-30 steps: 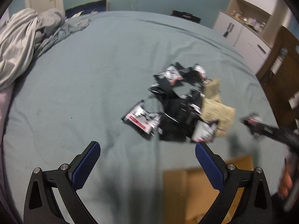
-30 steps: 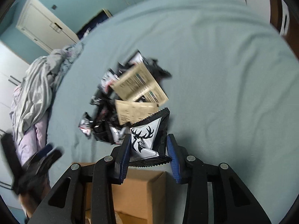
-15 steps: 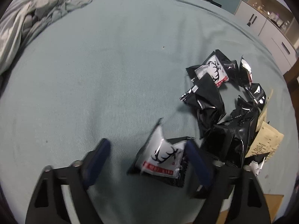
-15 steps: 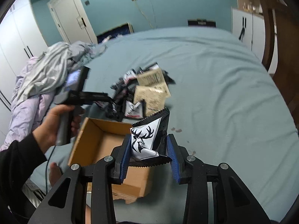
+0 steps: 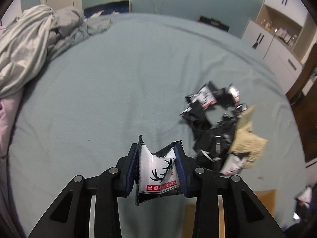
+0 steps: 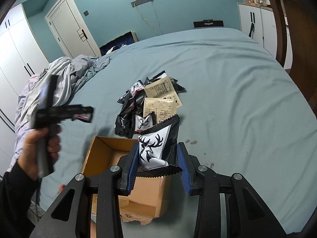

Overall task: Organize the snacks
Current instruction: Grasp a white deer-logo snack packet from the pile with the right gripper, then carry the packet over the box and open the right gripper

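Left gripper (image 5: 157, 168): jaws closing, both blue pads against a black-and-white snack packet (image 5: 156, 175) with an antler print and a red strip; the packet is buckled between them and held off the bed.
Right gripper (image 6: 157, 163): clenched on another deer-print packet (image 6: 158, 144), which stands upright between the pads, directly above the near wall of the cardboard box (image 6: 146, 194).
Cardboard box: open, on the bed (image 6: 227, 91) at its near edge; its inside is mostly hidden by the gripper.
Snack pile (image 6: 146, 107): just beyond the box's far rim, black packets heaped with two tan flat packets (image 6: 162, 101) on top.
Left hand (image 6: 42, 146): left of the box, wrapped around the blurred handle of its gripper, with a packet at the tip.
Bedding (image 6: 59, 79): crumpled grey heap, well beyond the box to its left.
Stains (image 6: 191, 142): small dark spots on the sheet, right of the box.
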A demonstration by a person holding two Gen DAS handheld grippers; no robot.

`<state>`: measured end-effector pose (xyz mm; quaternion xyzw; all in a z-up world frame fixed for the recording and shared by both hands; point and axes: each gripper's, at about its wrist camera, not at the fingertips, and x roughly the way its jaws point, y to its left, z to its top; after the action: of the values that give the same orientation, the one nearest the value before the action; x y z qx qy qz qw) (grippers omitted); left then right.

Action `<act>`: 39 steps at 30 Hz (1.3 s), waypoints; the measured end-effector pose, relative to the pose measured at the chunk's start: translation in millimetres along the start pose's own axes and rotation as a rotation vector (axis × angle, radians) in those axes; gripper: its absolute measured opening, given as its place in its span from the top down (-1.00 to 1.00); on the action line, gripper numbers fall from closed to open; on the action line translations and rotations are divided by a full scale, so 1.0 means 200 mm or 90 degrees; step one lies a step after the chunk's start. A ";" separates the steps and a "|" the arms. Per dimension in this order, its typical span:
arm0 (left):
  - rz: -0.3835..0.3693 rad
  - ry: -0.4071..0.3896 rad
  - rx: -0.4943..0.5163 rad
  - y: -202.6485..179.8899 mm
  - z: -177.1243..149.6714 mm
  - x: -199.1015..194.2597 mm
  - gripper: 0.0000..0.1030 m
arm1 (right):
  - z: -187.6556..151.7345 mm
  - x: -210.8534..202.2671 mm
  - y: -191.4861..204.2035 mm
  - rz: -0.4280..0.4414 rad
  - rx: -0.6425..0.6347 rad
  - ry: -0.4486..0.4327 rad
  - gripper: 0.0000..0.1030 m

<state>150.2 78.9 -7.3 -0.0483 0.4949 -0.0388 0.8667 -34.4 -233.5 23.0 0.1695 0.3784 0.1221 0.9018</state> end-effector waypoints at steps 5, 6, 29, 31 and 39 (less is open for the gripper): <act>-0.050 -0.042 0.016 -0.01 -0.08 -0.26 0.33 | 0.03 0.01 0.00 0.007 -0.003 0.000 0.31; -0.057 -0.047 0.025 -0.03 -0.10 -0.30 0.33 | 0.03 0.01 0.00 0.010 -0.004 0.002 0.31; -0.033 -0.023 0.233 -0.47 -0.54 -0.34 -0.72 | 0.05 0.07 0.02 0.032 -0.025 0.047 0.30; -0.022 -0.026 0.213 -0.44 -0.51 -0.35 -0.72 | 0.05 0.08 0.03 0.031 -0.027 0.050 0.30; 0.062 -0.064 0.138 -0.29 -0.45 -0.36 -0.72 | 0.03 0.11 0.12 0.049 -0.080 0.076 0.30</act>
<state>35.7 25.7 16.0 0.0677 0.4455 -0.0475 0.8915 -17.4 -205.6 21.8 0.1196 0.4165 0.1902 0.8809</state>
